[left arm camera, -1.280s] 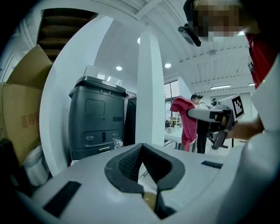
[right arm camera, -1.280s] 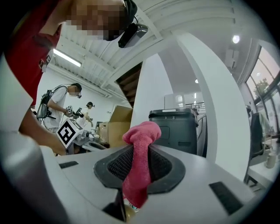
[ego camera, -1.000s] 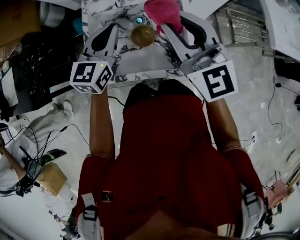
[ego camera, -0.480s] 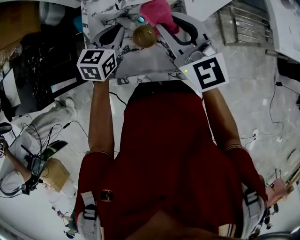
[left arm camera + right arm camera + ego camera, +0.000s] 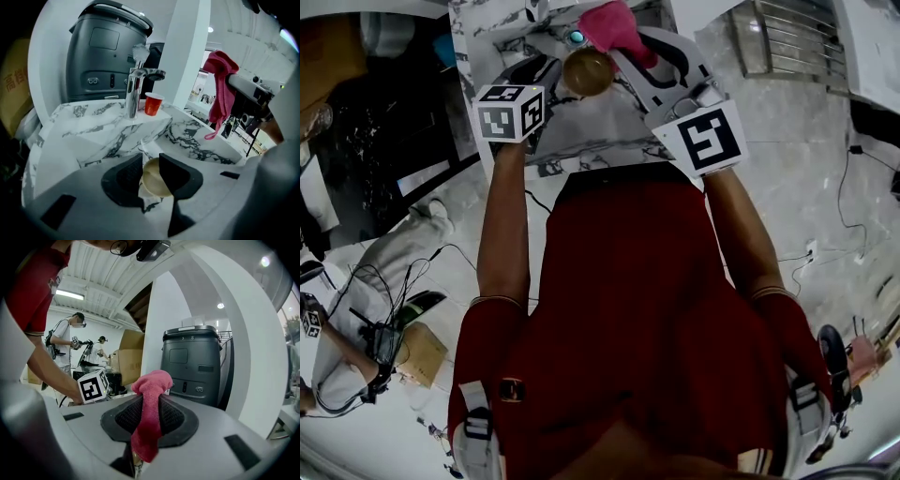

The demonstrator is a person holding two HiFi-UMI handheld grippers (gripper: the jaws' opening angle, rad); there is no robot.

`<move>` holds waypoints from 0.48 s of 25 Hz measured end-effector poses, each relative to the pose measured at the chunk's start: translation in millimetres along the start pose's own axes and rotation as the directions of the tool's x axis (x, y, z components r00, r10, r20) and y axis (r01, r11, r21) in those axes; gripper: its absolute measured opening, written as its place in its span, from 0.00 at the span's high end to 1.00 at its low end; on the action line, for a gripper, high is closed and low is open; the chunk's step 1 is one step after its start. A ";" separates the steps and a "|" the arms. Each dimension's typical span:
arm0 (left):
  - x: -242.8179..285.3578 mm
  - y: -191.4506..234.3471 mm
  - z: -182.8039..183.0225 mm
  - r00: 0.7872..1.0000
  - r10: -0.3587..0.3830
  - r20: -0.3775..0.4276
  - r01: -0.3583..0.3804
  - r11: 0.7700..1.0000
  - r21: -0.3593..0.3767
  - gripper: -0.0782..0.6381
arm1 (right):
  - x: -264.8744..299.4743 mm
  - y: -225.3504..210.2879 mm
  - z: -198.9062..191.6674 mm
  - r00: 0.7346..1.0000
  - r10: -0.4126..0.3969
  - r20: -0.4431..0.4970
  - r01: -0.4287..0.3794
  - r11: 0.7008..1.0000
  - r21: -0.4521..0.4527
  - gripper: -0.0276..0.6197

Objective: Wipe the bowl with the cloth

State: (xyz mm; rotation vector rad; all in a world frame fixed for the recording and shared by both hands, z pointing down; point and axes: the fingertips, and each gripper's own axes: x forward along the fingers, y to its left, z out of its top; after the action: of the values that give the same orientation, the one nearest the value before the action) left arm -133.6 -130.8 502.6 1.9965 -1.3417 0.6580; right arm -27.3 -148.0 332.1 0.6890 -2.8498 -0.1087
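A tan bowl sits over the marble counter between both grippers. In the left gripper view the bowl lies between the jaws of my left gripper. Those jaws are opening, and a narrow gap shows at the left pad. The right jaw hides part of the bowl. My right gripper is shut on a pink cloth, which bunches above the pads and hangs below them. In the head view the cloth hangs just beyond the bowl, with the right gripper to the bowl's right.
A chrome faucet and a red cup stand on the marble counter beside its sink basin. A grey machine stands behind. People and cardboard boxes are at the left. Cables lie on the floor.
Both grippers have moved farther out over the counter. The left one has swung right, closer to the bowl. The cloth stays in the right gripper.
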 end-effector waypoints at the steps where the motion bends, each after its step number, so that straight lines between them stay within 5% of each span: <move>1: 4.1 2.2 -4.4 1.000 -0.001 -0.016 0.001 1.000 -0.012 0.76 | 1.4 0.4 -1.7 1.000 -0.001 -0.004 0.001 1.000 0.000 0.83; 12: 36.9 27.0 -43.2 0.988 -0.035 -0.150 0.008 0.985 -0.172 0.75 | 22.4 2.9 -19.3 0.998 0.000 -0.061 -0.001 1.000 -0.011 0.83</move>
State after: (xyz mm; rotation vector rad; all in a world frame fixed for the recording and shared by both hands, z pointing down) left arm -148.1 -129.1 563.8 1.7845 -1.2406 0.6490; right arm -43.9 -156.2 355.4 0.6779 -2.7889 -0.1010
